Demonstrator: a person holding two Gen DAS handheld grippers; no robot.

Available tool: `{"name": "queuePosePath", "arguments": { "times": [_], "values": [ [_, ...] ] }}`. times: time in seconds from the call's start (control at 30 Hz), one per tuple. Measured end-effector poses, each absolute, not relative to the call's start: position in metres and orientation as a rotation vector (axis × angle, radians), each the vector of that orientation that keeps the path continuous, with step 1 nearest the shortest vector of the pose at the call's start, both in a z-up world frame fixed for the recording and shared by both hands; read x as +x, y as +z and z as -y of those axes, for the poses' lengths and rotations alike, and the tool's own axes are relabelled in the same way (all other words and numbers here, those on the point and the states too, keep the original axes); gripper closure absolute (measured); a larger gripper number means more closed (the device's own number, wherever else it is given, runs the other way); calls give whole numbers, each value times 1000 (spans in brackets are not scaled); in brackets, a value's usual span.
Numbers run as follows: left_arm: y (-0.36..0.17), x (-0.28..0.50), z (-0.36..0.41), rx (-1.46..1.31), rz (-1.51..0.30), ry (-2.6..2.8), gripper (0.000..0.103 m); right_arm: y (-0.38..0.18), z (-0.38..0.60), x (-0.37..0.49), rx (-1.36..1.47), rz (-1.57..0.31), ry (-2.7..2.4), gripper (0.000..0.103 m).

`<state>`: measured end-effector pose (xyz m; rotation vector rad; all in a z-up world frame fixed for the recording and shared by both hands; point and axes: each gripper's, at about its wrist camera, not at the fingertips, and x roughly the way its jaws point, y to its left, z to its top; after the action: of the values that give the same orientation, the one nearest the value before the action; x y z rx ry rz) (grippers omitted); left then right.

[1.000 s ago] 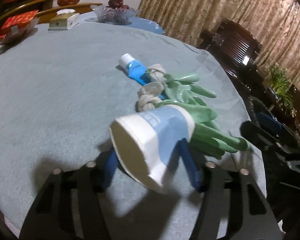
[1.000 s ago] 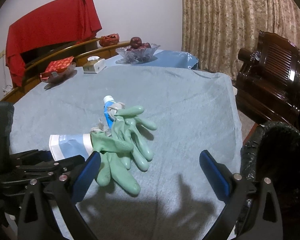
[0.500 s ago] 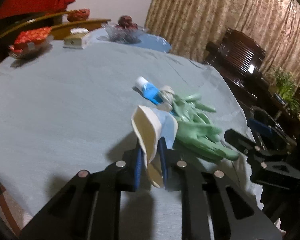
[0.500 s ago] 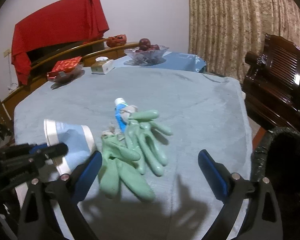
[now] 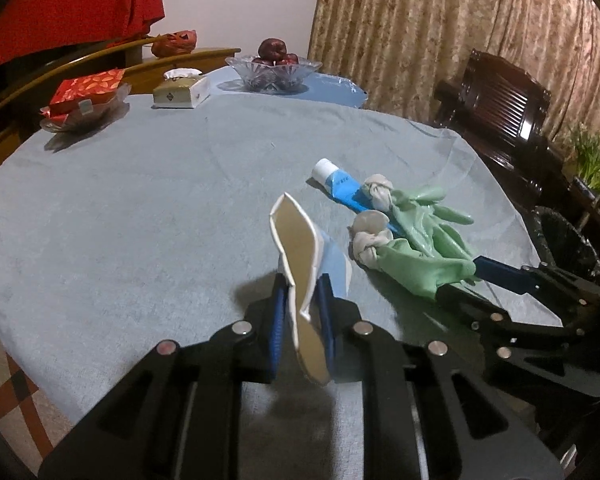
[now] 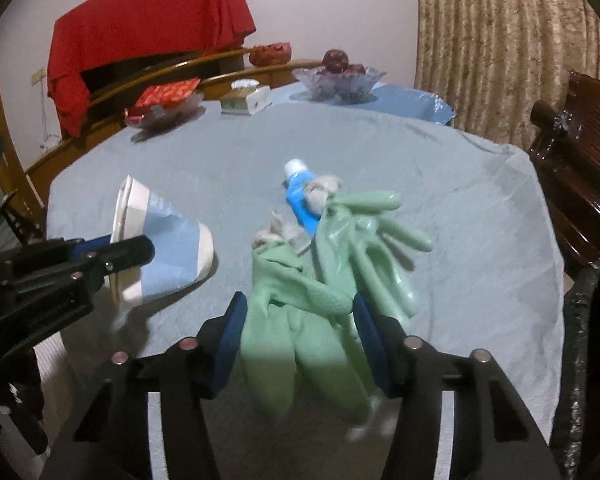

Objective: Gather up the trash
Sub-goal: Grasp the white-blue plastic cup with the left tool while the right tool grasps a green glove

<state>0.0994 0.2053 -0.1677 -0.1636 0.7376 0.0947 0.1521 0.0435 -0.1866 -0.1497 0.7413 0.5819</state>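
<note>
A big round table (image 5: pixel 140 208) with a soft blue-grey cloth fills most of both views. At the far edge of the table stand a glass bowl of dark red fruit (image 5: pixel 274 68), a small tissue box (image 5: pixel 182 90) and a red packet on a glass dish (image 5: pixel 86 92). Behind the table a red cloth (image 6: pixel 148 36) hangs by a pale wall, and brown patterned curtains (image 5: pixel 440 32) hang to the right of it. A dark wooden chair (image 5: pixel 500 108) stands just past the table's right edge. The left gripper (image 5: pixel 302 312) is squeezed tight on a squashed paper cup (image 5: pixel 296 264), white and light blue, and holds it up off the table. The right gripper (image 6: pixel 298 334) has just been closing, and the green rubber gloves (image 6: pixel 324 268) lie between its blue fingers (image 6: pixel 230 336); it is hard to tell if the pads press on them yet. A blue tube with a white cap (image 5: pixel 338 184) lies on the table, partly under the gloves. Only the left view shows a green plant (image 5: pixel 592 156) beyond the chair. The right view shows the whole red cloth and the cup's blue side, and a black bin (image 6: pixel 592 352) at the table's right edge.
</note>
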Motion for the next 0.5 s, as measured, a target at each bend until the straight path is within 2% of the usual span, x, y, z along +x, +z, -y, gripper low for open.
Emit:
{"name": "queuePosePath", "arguments": {
  "times": [0.2, 0.33, 0.5],
  "values": [
    [-168, 103, -206, -160, -733, 92, 88, -198, -45, 153, -167, -774, 576, 54],
    [-167, 104, -207, -162, -735, 96, 88, -193, -43, 152, -136, -793, 611, 78],
    [-162, 103, -205, -159, -723, 86, 88, -170, -44, 139, -152, -737, 636, 87]
  ]
}}
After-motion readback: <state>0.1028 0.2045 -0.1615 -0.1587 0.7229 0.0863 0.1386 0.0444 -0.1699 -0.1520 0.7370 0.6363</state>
